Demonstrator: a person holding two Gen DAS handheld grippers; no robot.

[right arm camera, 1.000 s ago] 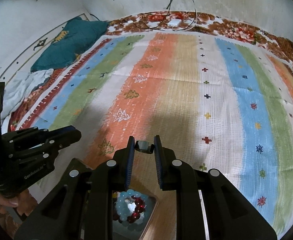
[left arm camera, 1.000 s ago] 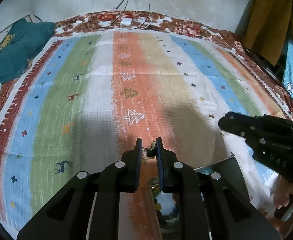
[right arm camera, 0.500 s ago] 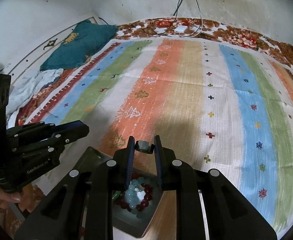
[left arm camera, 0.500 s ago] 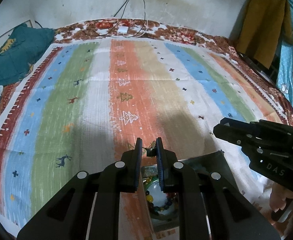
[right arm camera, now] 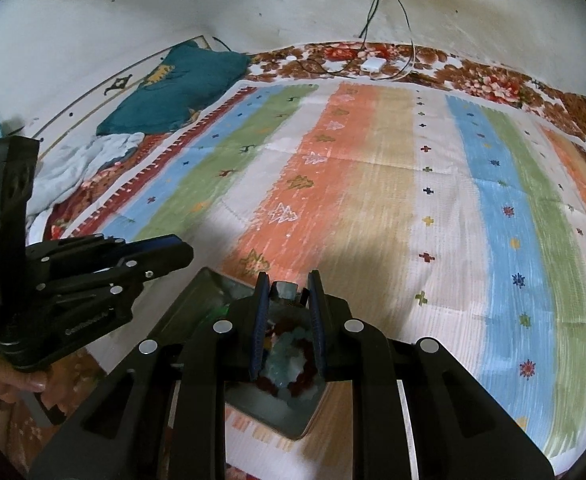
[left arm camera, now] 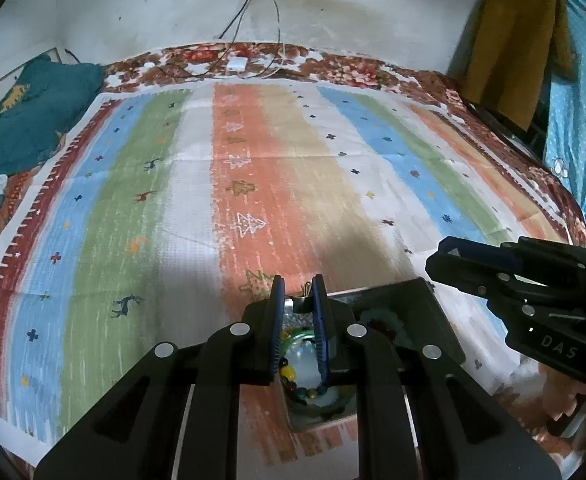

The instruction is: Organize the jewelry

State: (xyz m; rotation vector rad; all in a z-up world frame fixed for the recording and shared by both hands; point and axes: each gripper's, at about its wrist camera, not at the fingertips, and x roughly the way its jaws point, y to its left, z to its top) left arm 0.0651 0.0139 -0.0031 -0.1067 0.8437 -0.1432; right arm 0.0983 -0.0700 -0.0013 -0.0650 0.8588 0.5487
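Observation:
A dark open jewelry box (left arm camera: 433, 320) lies on the striped bedspread under both grippers; it also shows in the right wrist view (right arm camera: 197, 304). It holds beaded bracelets: a multicoloured one (left arm camera: 293, 380) and a pale blue and dark red one (right arm camera: 293, 356). My left gripper (left arm camera: 297, 296) is shut on a small gold-coloured piece (left arm camera: 301, 295) above the box. My right gripper (right arm camera: 287, 290) is shut on a small grey block (right arm camera: 285, 290) above the box. Each gripper shows in the other's view: the right one (left arm camera: 445, 252) and the left one (right arm camera: 181, 250).
The striped bedspread (left arm camera: 253, 184) covers the bed. A teal pillow (left arm camera: 29, 116) lies at the far left. A white charger (left arm camera: 237, 65) with cables lies at the far edge by the wall. A yellow cloth (left arm camera: 509, 36) hangs at the right.
Both grippers have risen and pulled back, so more of the box and its bracelets shows under them. Each still holds its small piece.

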